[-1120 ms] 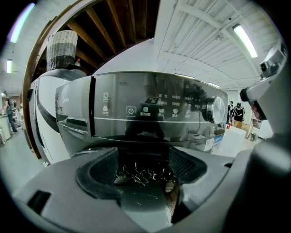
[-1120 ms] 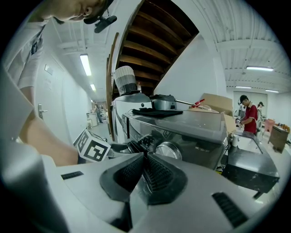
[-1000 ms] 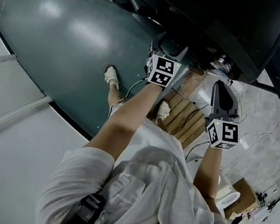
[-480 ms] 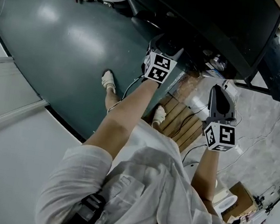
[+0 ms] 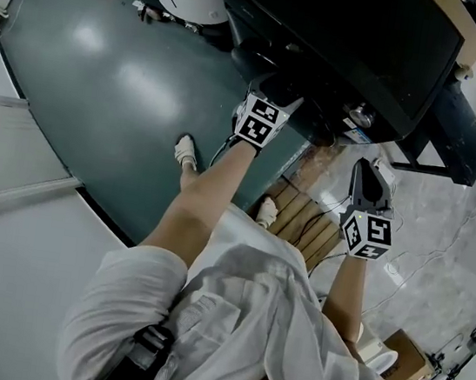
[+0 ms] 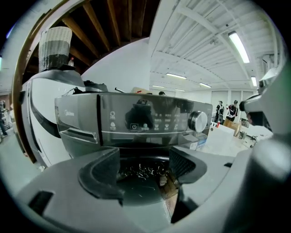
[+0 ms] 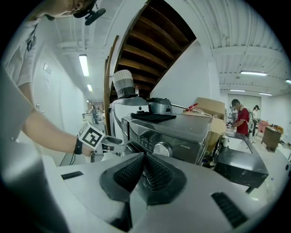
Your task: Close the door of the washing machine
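Washing machine [image 5: 356,35] perhaps nearer left gripper [image 6: 143,169]

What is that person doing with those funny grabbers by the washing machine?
A person stands at the washing machine with a gripper in each hand. The left gripper is up against its front, just below the control panel, jaws apart with nothing gripped. The right gripper is held off to the side, jaws together.
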A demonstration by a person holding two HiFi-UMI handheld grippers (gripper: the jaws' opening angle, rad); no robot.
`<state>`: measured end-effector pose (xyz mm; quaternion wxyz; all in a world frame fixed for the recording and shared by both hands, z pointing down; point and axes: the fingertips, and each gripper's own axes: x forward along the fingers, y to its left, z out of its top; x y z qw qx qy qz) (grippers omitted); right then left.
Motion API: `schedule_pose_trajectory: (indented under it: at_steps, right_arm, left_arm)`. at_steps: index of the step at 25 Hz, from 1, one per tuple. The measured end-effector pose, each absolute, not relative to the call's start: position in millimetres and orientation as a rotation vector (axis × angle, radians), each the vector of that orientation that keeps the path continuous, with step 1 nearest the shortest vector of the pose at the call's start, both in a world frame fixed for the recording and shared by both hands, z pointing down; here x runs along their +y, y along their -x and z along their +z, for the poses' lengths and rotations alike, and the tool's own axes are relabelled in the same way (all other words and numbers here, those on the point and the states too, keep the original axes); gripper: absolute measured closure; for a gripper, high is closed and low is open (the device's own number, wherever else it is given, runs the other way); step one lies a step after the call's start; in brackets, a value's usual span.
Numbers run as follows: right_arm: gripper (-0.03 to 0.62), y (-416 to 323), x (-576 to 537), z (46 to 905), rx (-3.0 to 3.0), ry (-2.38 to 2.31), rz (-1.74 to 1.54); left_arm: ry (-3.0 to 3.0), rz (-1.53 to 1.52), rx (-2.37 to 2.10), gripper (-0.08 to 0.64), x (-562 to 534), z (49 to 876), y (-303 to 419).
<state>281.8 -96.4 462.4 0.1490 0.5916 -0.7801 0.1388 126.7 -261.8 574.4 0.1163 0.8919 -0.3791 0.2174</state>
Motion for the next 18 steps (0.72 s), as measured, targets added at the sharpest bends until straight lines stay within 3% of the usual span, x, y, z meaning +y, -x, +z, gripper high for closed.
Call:
schedule_pose_trajectory:
  at_steps: [7,14,18]
  right_arm:
    - [0.560,-282.2,-98.7,435.0,-2.292,-1.733,0.361]
    - [0.561,-288.4,-100.5,399.1,-2.352,-1.780,0.287]
    - [0.561,-298.6,-97.6,381.2,-2.375,-1.812,0.250]
  left_arm:
    - [-2.695,0.538,-1.156,0.231,-239.1,506.1,-96.6]
    - [-2.763,0.394,-1.263,0.364,-212.1,421.5,-69.6]
    - [-2.799,0.300,-1.301,0.478,-190.9,381.1,-65.3]
